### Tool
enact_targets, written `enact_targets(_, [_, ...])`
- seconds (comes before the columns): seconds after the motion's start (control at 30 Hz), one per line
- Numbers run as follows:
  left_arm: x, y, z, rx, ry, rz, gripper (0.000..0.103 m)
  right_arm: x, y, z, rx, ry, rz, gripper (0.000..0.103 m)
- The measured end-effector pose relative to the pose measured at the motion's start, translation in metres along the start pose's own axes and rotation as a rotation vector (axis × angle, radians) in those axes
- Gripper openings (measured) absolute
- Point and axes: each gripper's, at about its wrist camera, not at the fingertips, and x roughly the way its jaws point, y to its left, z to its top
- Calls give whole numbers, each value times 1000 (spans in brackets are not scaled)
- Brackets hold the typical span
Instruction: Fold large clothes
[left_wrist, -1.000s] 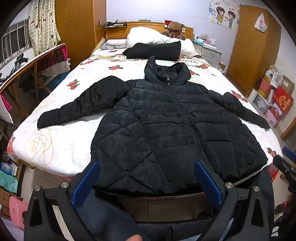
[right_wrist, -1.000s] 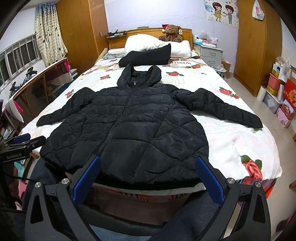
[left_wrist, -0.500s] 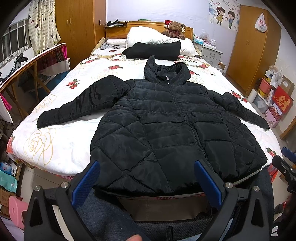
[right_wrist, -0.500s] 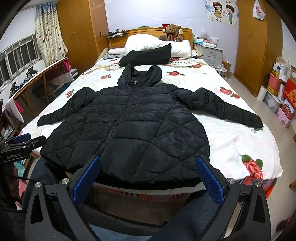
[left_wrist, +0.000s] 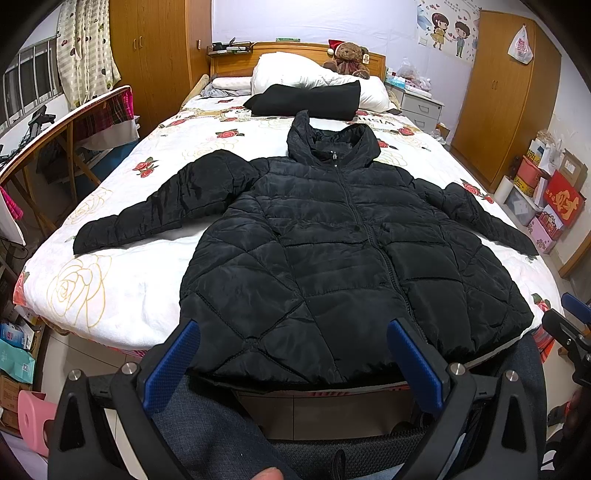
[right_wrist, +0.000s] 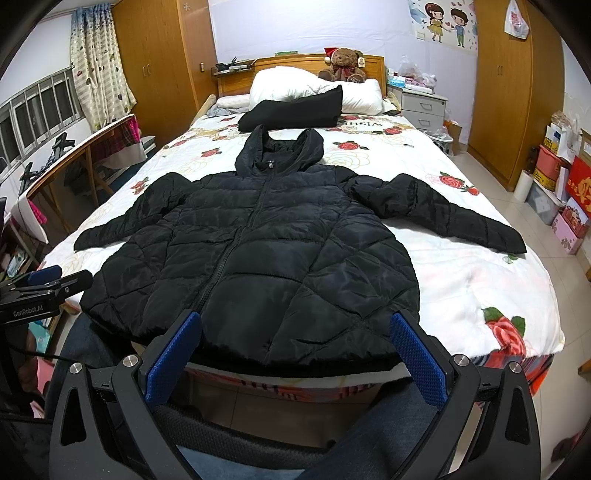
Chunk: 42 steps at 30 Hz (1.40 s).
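Note:
A black quilted hooded jacket (left_wrist: 332, 251) lies flat and zipped, front up, on the bed (left_wrist: 122, 280), both sleeves spread out, hem at the near edge. It also shows in the right wrist view (right_wrist: 266, 251). My left gripper (left_wrist: 291, 354) is open and empty, just short of the hem's left half. My right gripper (right_wrist: 293, 350) is open and empty, just short of the hem's right half. The left gripper's tip shows at the left in the right wrist view (right_wrist: 48, 284).
A folded black garment (left_wrist: 306, 99), white pillows (left_wrist: 295, 70) and a teddy bear (left_wrist: 347, 55) lie at the bed's head. A wooden rail (left_wrist: 55, 129) stands left of the bed. A nightstand (right_wrist: 421, 103), wardrobe (right_wrist: 502, 92) and boxes (right_wrist: 565, 184) stand to the right.
Both views have crept very slightly; the jacket has not moved and both grippers stay open.

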Motion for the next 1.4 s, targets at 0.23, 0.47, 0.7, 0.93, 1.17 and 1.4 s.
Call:
enact_targets(0.23, [0, 0, 0, -1, 1, 0, 102, 1, 0, 1, 0, 0, 0, 102])
enact_targets(0.47, [0, -1, -2, 0, 3, -1, 102, 1, -2, 1, 0, 3, -1, 102])
enact_targets(0.7, [4, -6, -7, 2, 16, -9, 102, 4, 11, -6, -5, 6, -3, 102])
enact_targets(0.93, [5, -6, -4, 11, 28, -15, 102, 5, 9, -7, 3, 11, -6, 102])
enact_targets(1.17, [14, -8, 6, 23, 43, -26, 102, 13, -13, 3, 33, 14, -33, 102])
enact_targets(1.4, [36, -16, 27, 45, 48, -42, 102, 30, -60, 18, 103, 10, -101, 102])
